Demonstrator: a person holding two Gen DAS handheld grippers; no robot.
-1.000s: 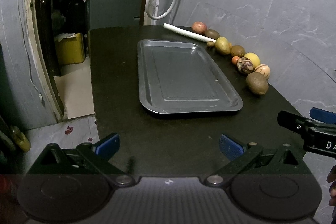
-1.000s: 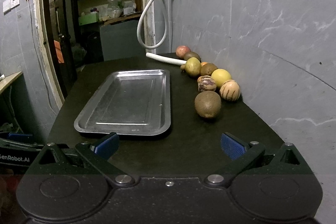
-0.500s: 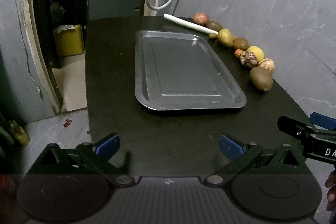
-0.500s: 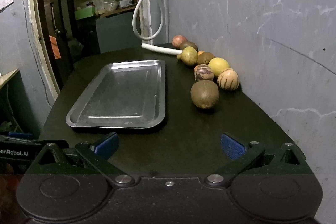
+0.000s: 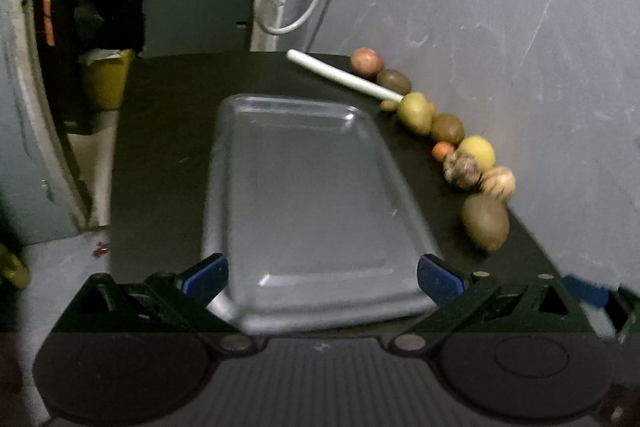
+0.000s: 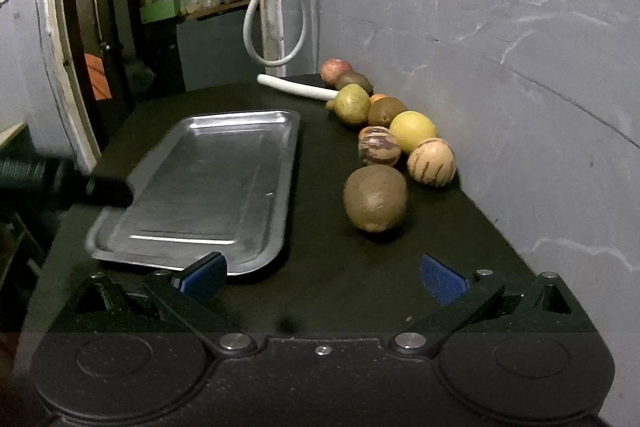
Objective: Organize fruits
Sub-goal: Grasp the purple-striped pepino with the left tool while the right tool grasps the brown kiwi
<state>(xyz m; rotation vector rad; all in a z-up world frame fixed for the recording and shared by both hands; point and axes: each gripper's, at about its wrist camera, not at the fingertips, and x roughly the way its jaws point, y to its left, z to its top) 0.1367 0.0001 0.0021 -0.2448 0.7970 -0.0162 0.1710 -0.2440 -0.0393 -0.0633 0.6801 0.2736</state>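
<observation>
An empty metal tray (image 5: 312, 195) (image 6: 212, 179) lies on the black table. Several fruits line the grey wall to its right: a big brown kiwi (image 6: 375, 197) (image 5: 485, 221) nearest, two striped melons (image 6: 432, 161) (image 6: 378, 145), a yellow lemon (image 6: 413, 125), a pear (image 6: 352, 103) and a red apple (image 6: 335, 70) farthest. My left gripper (image 5: 322, 279) is open, its fingers straddling the tray's near end. My right gripper (image 6: 322, 277) is open and empty above the table, short of the kiwi.
A white tube (image 6: 296, 87) lies on the table at the far end by the apple. A white hose (image 6: 276, 27) hangs on the wall behind. The table's left edge drops to the floor, where a yellow bin (image 5: 105, 77) stands by a doorway.
My left gripper has moved forward over the tray's near end. My right gripper has moved forward toward the kiwi. Both stay open.
</observation>
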